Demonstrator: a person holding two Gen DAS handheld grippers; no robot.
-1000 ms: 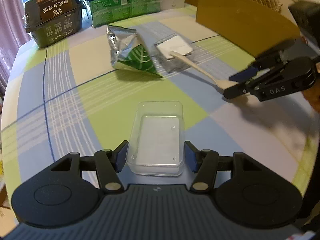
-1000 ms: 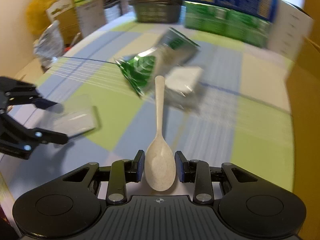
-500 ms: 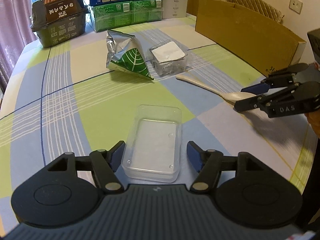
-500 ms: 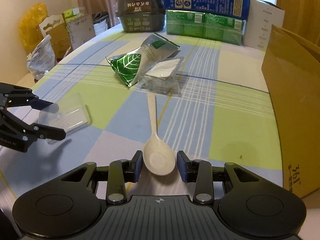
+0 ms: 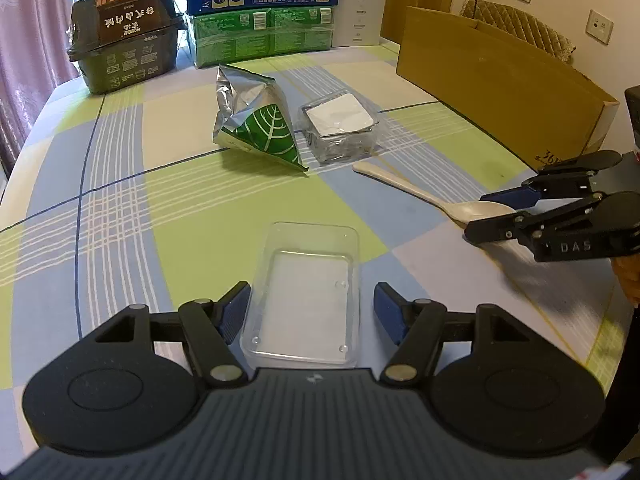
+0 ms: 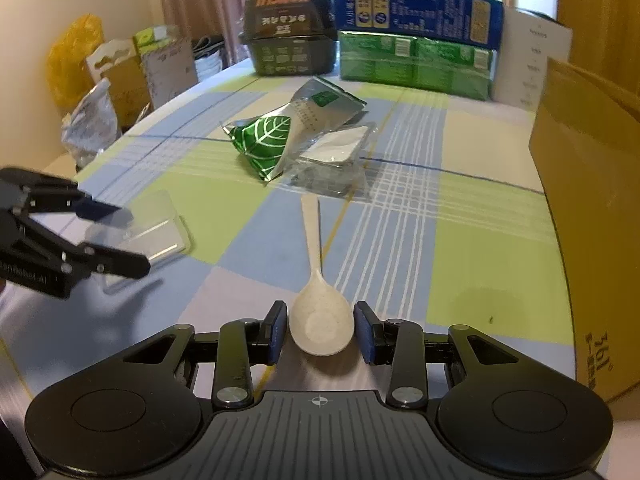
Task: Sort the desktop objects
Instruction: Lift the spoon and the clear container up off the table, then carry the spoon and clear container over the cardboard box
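Observation:
A clear plastic tray (image 5: pixel 306 292) lies flat on the checked tablecloth between the fingers of my left gripper (image 5: pixel 312 312), which is open, with a gap on the tray's right side. A cream spoon (image 6: pixel 320 316) lies on the cloth, its handle pointing away. Its bowl sits between the fingers of my right gripper (image 6: pixel 321 332), which stands open with only thin gaps. The left wrist view shows the spoon (image 5: pixel 404 186) and right gripper (image 5: pixel 496 216) at the right. The right wrist view has the tray (image 6: pixel 160 224) and left gripper (image 6: pixel 116 236) at the left.
A green leaf-print foil packet (image 5: pixel 260 132) and a wrapped clear tub with a white lid (image 5: pixel 340 124) lie mid-table. Dark, green and blue boxes (image 5: pixel 260 12) line the far edge. An open cardboard box (image 5: pixel 492 80) stands along the right side.
My right gripper drew the spoon back from the tub and packet, and its fingers parted slightly. My left gripper's fingers widened around the tray. The earlier motion blur is gone.

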